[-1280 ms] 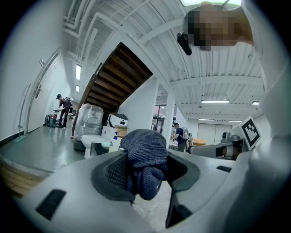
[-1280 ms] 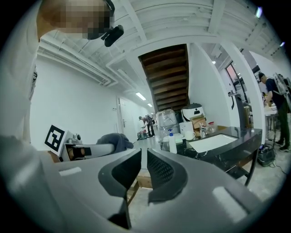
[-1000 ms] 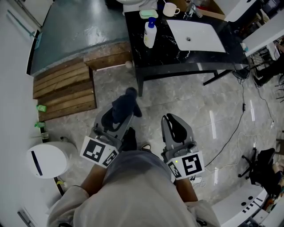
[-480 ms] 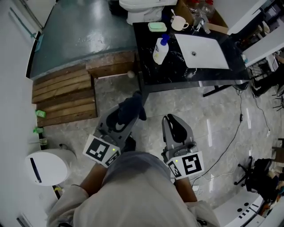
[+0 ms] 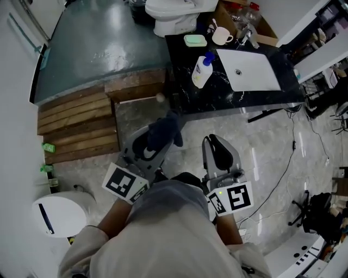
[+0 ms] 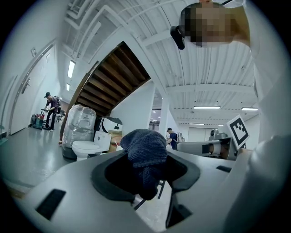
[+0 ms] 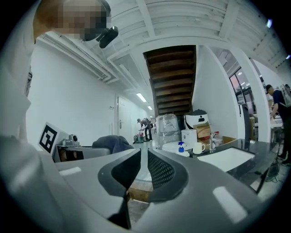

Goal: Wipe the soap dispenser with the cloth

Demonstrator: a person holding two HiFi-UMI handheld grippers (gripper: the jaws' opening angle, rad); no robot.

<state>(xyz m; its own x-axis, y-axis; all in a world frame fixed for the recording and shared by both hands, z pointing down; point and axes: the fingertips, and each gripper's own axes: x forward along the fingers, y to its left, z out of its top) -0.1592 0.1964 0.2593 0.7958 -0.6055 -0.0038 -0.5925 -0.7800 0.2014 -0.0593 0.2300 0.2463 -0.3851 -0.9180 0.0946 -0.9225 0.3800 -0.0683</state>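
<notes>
The soap dispenser (image 5: 202, 70), a white bottle with a blue pump, stands upright on the black counter (image 5: 187, 95) just left of the white sink (image 5: 247, 69). My left gripper (image 5: 163, 137) is shut on a dark blue cloth (image 5: 166, 129), which bunches over its tips and hangs short of the counter's near edge. The cloth (image 6: 143, 146) fills the left gripper view. To its right, my right gripper (image 5: 216, 147) is shut and holds nothing. In the right gripper view the dispenser (image 7: 181, 147) shows small ahead, beyond the right gripper (image 7: 142, 159).
A mug (image 5: 222, 36), a green soap dish (image 5: 194, 40) and a tap (image 5: 246, 33) sit at the counter's back. A toilet (image 5: 173, 8) stands beyond it. Wooden planks (image 5: 76, 117) lie at the left, a white bin (image 5: 54, 214) near my left side. Cables (image 5: 285, 157) trail on the right floor.
Both grippers have moved forward toward the counter, which now lies nearer and more central. The cloth stays gripped in the left gripper; the right stays shut.
</notes>
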